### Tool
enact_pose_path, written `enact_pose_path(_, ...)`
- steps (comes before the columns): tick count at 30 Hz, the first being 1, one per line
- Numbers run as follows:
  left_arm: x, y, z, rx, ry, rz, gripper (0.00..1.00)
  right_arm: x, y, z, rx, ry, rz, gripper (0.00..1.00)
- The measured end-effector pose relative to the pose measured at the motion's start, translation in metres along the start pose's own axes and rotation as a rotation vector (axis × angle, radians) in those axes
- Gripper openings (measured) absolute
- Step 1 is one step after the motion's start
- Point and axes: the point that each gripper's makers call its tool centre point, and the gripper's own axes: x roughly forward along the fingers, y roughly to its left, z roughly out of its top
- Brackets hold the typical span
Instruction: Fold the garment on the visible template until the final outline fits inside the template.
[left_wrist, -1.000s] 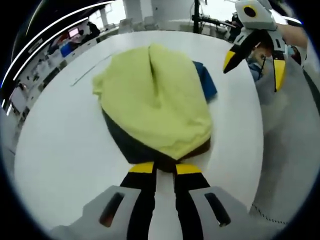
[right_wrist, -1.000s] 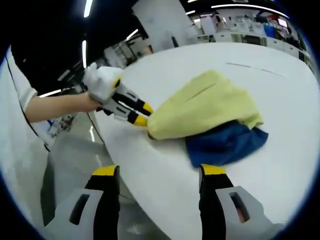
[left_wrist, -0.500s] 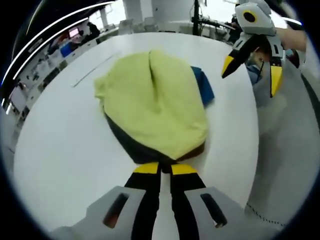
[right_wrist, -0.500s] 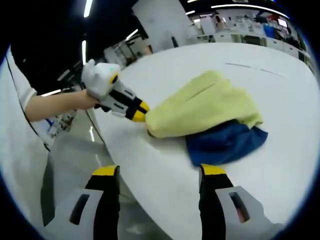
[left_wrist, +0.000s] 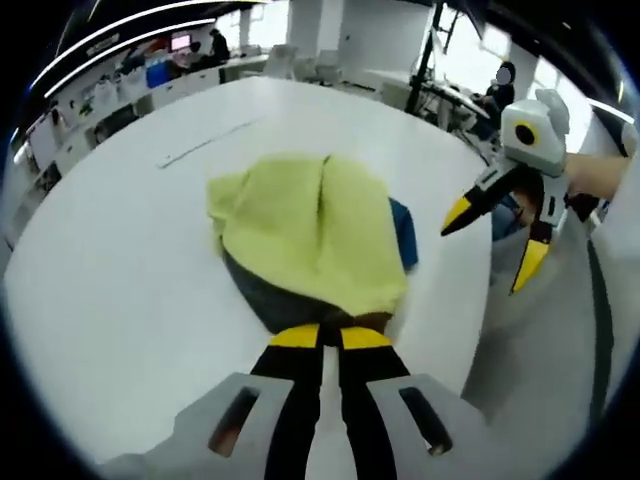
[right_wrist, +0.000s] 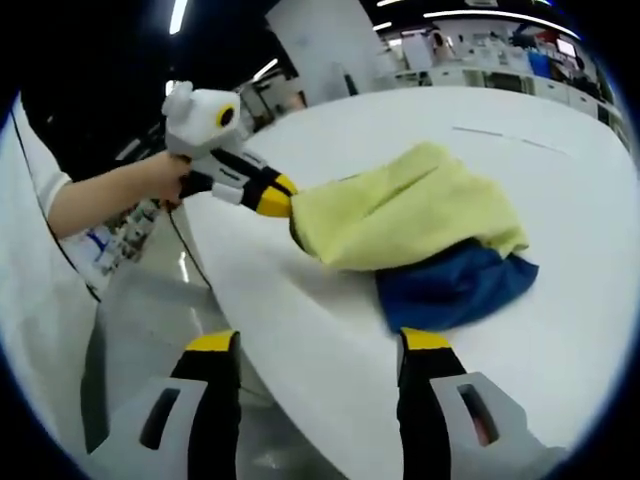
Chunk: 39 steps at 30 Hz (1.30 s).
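1. Two changes stand out against the frames of a second ago: the left gripper (left_wrist: 320, 338) now has its yellow-tipped black jaws pressed together on the near hem of the soft yellow-green knit garment (left_wrist: 310, 235), where before they stood slightly apart at that hem; and in the right gripper view that hem has risen off the surface, with the left gripper (right_wrist: 272, 196) higher in the frame.
2. The blue fabric layer (right_wrist: 455, 285) under the yellow-green cloth lies much as it did, peeking out at centre right in the left gripper view (left_wrist: 402, 232) and spread at lower centre right in the right gripper view.
3. The right gripper (right_wrist: 320, 345) holds nothing, its jaws wide apart; its tips sit near the table's edge, short of the blue cloth. In the left gripper view it (left_wrist: 495, 240) hangs at the right, off the table's rim, jaws splayed.
4. The garment lies mid-table on the smooth round white table (left_wrist: 110, 270), with broad bare surface to the left and beyond it; the curved edge runs close on the right of the left gripper view.
5. A thin pale line marking (left_wrist: 208, 143) crosses the tabletop in the upper left, well apart from the cloth.
6. The yellow-green cloth is matte, creased down its middle; a darker grey lining (left_wrist: 262, 300) shows beneath its near end.
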Motion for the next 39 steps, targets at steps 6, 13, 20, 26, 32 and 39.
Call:
enact_pose_path(6,-0.007,-0.009,0.016,-0.043,-0.044,-0.016,0.01,-0.002,0.001,0.005,0.011,-0.024,-0.001,0.62)
enact_pose_path(13,-0.021,-0.016,0.043,-0.13,-0.132,-0.037,0.01,-0.002,0.004,0.006,0.003,-0.026,0.0,0.61)
enact_pose_path(20,-0.032,-0.023,0.061,-0.145,-0.17,-0.045,0.01,-0.001,0.012,0.008,-0.006,-0.034,0.012,0.6)
enact_pose_path(26,-0.036,-0.031,0.069,-0.154,-0.188,-0.058,0.01,-0.001,0.018,0.009,-0.01,-0.042,0.02,0.59)
enact_pose_path(32,-0.041,-0.038,0.078,-0.174,-0.216,-0.08,0.01,0.0,0.024,0.013,-0.013,-0.052,0.029,0.57)
enact_pose_path(39,-0.048,-0.044,0.092,-0.188,-0.255,-0.099,0.01,0.006,0.031,0.024,0.024,-0.095,0.004,0.5)
